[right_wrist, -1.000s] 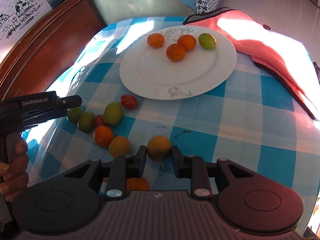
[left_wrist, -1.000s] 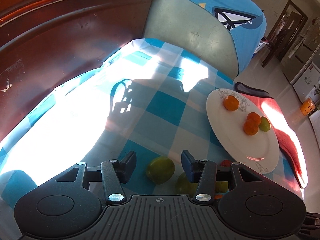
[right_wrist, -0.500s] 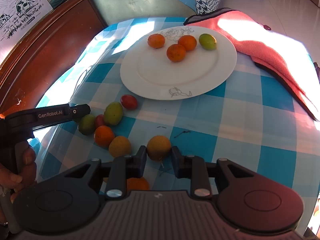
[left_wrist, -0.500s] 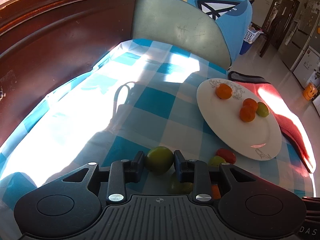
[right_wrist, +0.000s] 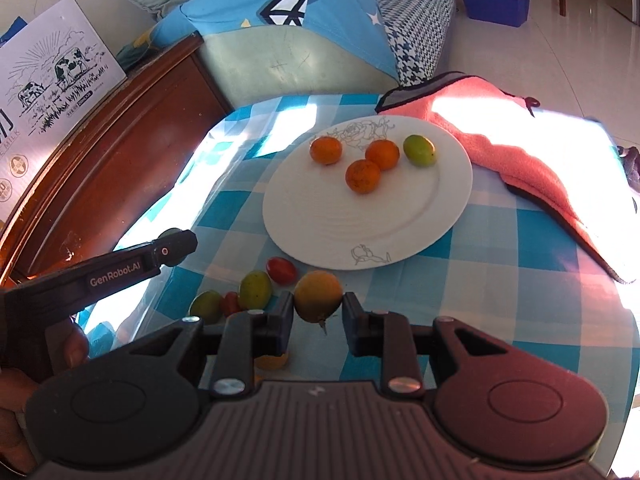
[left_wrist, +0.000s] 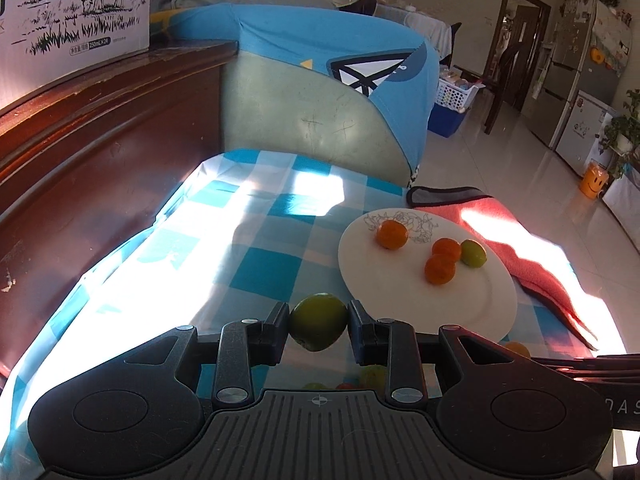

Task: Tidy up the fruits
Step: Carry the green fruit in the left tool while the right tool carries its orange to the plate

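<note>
Both fruits lifted, carry step. My left claw (left_wrist: 318, 326) grips a green fruit (left_wrist: 318, 321), jaws having just closed on it; my right claw (right_wrist: 318, 314) grips a yellow-orange fruit (right_wrist: 318, 296). Both were lower a second ago. Next: release on the white plate (right_wrist: 320, 220) near the surface's far edge.

Your left wrist view sits low and close above the checked table (left_wrist: 256, 264), looking down along its fingers toward the far edge and the sofa (left_wrist: 304, 128). Your right wrist view looks steeply down from the near edge. Both share the white plate (left_wrist: 404, 300) (right_wrist: 320, 224) and the pink towel (left_wrist: 520, 240) (right_wrist: 520, 160).
</note>
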`<state>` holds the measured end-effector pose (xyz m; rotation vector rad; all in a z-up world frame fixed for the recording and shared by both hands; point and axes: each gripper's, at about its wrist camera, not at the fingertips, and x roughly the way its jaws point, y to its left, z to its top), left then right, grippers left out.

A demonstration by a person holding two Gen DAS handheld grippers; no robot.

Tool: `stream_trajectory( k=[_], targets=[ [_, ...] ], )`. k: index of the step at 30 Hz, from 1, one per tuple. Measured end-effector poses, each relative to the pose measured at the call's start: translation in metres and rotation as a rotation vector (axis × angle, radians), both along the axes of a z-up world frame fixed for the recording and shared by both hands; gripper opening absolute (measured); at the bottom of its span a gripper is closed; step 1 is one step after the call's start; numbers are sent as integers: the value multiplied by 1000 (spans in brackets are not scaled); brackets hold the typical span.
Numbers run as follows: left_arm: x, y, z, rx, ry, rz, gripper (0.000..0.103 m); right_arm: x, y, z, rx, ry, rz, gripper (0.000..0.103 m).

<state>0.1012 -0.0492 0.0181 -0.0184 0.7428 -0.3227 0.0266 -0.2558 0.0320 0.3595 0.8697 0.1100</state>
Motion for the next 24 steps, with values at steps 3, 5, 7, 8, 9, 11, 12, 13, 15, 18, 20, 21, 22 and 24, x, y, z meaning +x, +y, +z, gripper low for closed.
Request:
stream_trajectory(
  k=[3, 5, 7, 8, 9, 11, 12, 13, 15, 18, 20, 21, 22, 24],
  targets=[
    [-4, -9, 9, 6, -36, -29, 29, 3, -5, 9, -5, -29, -16, 27],
    [-5, -13, 12, 4, -46, -43, 29, 5, -9, 12, -1, -39, -31, 27],
    [-4, -18, 15, 1, -48, -59, 29, 8, -12, 13, -3, -46, -42, 27],
    [-4, -21, 16, 1, -52, -66, 29, 9, -13, 13, -6, -45, -47, 27],
    [-3, -23, 17, 3, -55, -71, 29, 11, -14, 13, -7, -41, -52, 27],
    [-1, -26, 20, -3, -52, -82, 29, 14, -16, 11, -5, -30, -54, 27],
    [1, -27, 21, -10, -47, -88, 29, 16, -17, 11, -2, -27, -54, 27],
    [4, -28, 22, -15, -44, -92, 29, 18, -19, 11, -1, -26, -55, 27],
    [9, -31, 25, -19, -47, -98, 29, 21, -22, 13, -1, -32, -65, 27],
    [18, -36, 25, -16, -47, -108, 29, 26, -29, 14, 6, -36, -85, 27],
    [23, -42, 20, -7, -32, -118, 29, 31, -33, 12, 11, -29, -93, 27],
    [25, -44, 17, -4, -22, -123, 29, 34, -35, 10, 12, -22, -97, 27],
    [27, -48, 14, 1, -12, -133, 29, 37, -36, 8, 13, -14, -100, 27],
    [30, -54, 6, 19, 1, -155, 29, 44, -40, 2, 16, 7, -111, 27]
  ],
)
